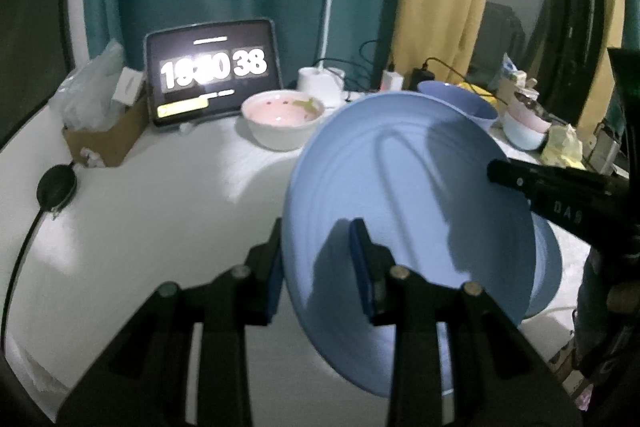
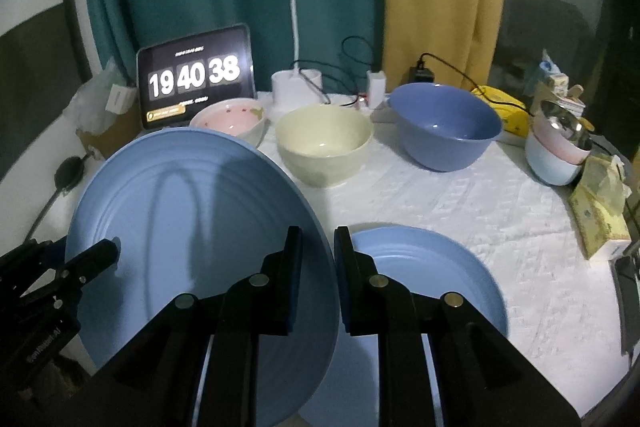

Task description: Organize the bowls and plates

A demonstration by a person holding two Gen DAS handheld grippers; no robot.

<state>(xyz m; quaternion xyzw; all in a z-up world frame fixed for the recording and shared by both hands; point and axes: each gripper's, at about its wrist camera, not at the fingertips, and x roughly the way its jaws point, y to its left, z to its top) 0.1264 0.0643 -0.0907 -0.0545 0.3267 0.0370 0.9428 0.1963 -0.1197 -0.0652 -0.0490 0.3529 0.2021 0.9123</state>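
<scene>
A large light-blue plate [image 1: 400, 167] hangs tilted above the table, held by both grippers at opposite sides. My left gripper [image 1: 318, 233] is shut on its near rim. My right gripper [image 2: 319, 233] is shut on the plate's [image 2: 192, 207] right edge. A second light-blue plate [image 2: 432, 275] lies flat on the white cloth under it. Behind stand a pink bowl [image 2: 228, 119], a cream bowl [image 2: 324, 143] and a deep blue bowl [image 2: 444, 127]. Small stacked bowls [image 2: 556, 155] sit at the far right.
At the back stand a tablet clock [image 2: 194, 77] and a white desk lamp [image 2: 296, 83], with chargers and cables beside them. A cardboard box [image 1: 104, 139] sits at the left. A tissue pack [image 2: 596, 215] lies at the right table edge.
</scene>
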